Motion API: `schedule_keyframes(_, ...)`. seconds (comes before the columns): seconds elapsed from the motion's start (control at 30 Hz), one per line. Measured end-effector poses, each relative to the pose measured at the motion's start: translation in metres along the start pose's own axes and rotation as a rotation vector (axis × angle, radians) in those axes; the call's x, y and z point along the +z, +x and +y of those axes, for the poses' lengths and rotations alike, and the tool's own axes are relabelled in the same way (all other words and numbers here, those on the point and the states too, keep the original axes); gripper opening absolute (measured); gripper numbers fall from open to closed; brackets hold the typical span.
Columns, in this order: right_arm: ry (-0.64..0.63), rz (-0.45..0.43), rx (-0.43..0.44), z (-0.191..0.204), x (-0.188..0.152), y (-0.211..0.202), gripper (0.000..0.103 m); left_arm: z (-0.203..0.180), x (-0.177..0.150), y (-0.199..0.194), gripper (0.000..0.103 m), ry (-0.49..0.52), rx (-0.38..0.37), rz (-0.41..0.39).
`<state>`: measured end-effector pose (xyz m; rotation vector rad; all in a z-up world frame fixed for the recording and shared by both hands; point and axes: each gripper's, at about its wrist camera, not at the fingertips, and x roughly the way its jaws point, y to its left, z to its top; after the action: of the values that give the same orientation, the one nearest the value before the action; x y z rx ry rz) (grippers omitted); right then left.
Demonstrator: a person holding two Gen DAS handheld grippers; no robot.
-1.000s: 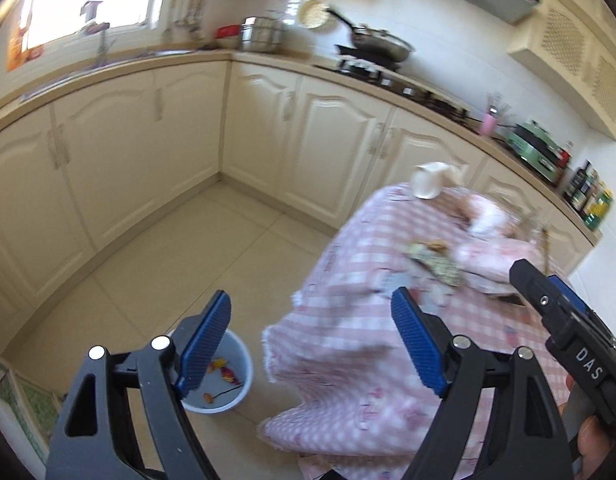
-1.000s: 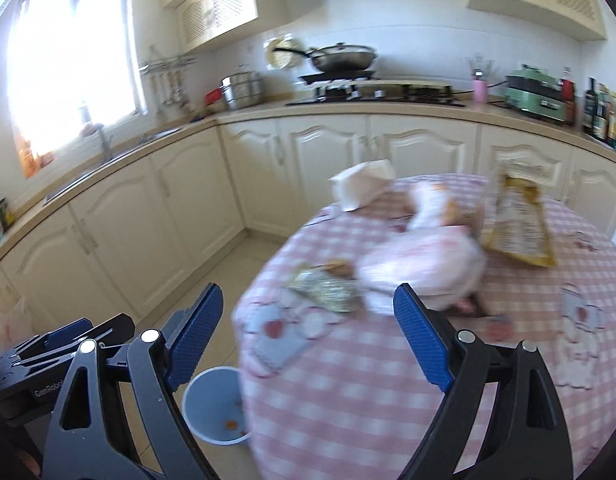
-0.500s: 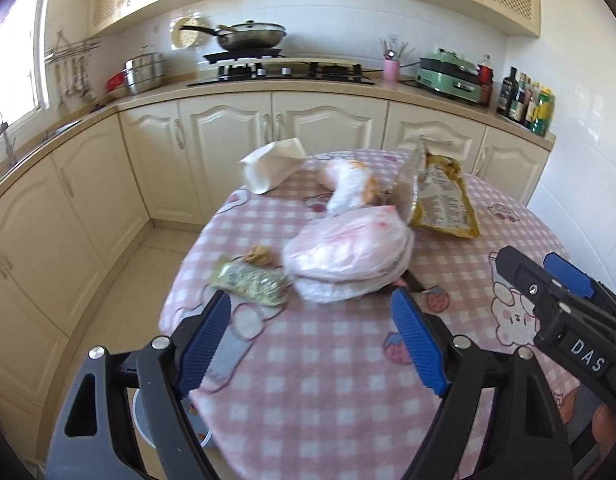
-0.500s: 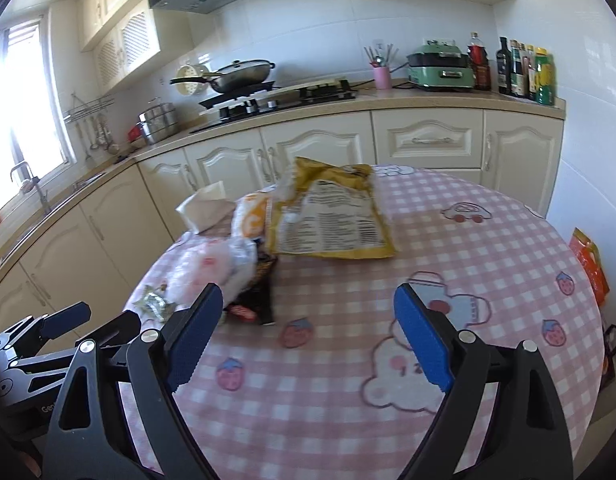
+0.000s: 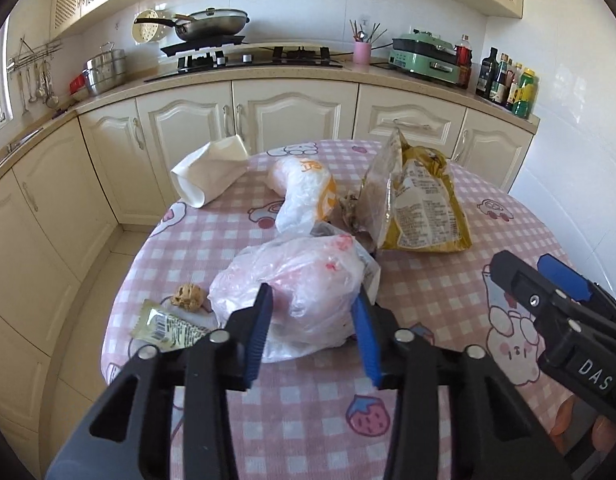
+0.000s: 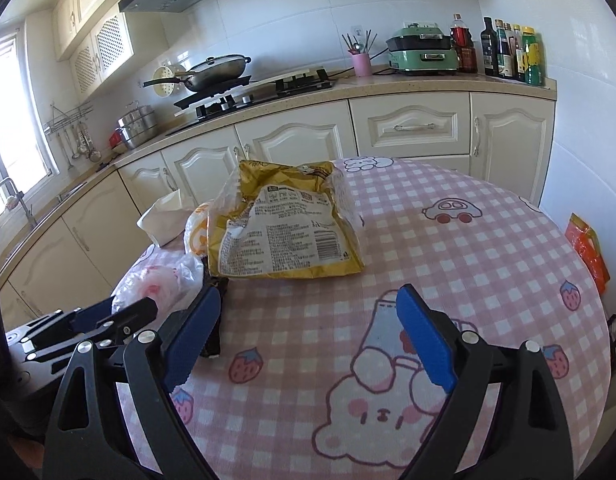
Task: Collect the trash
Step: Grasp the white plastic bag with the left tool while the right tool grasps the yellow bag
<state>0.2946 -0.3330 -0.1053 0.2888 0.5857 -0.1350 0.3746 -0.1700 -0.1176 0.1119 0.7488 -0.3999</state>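
Note:
Trash lies on a round table with a pink checked cloth [image 5: 436, 292]. My left gripper [image 5: 314, 330] is open, its blue pads on either side of a crumpled clear plastic bag with pink print [image 5: 299, 276]. Beyond lie a white and orange plastic bag [image 5: 303, 196], a yellow snack bag [image 5: 420, 204], a white paper bag [image 5: 211, 168], a green wrapper [image 5: 167, 326] and a brown crumb ball [image 5: 187, 296]. My right gripper [image 6: 305, 338] is open and empty above the cloth, near the yellow snack bag [image 6: 283, 228]. The pink-print bag [image 6: 159, 284] shows at its left.
Cream kitchen cabinets [image 5: 287, 116] and a counter with a stove [image 5: 247, 56] and a wok run behind the table. Bottles [image 6: 508, 52] stand at the counter's right end. An orange packet [image 6: 588, 252] lies beyond the table's right edge. A dark wrapper [image 6: 215, 320] lies by my right gripper's left finger.
Both views swung right, from the floor and blue bin to the table. My left gripper came down to the pink-print plastic bag and narrowed around it. My right gripper moved over the cloth's right side.

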Motion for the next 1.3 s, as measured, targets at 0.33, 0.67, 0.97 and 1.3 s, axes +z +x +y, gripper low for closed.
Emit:
schedule_keyframes(0.33,-0.043,-0.007,0.005,0.028,0.021,0.019,0.086,0.022,0.009,-0.034,0.009,-0.11,-0.099,-0.117)
schedule_keyframes(0.67,-0.134,0.051,-0.043,0.068,0.04,0.067,0.069,0.059,0.013,-0.047,0.009,-0.193,-0.071,-0.17)
schedule_keyframes(0.97,-0.157,0.106,-0.08,0.062,0.032,0.076,0.001,0.068,0.007,-0.043,0.009,-0.202,-0.09,-0.154)
schedule_keyframes(1.3,-0.178,-0.014,-0.067,0.066,0.034,0.007,0.001,0.06,0.004,-0.077,0.009,-0.187,-0.111,-0.194)
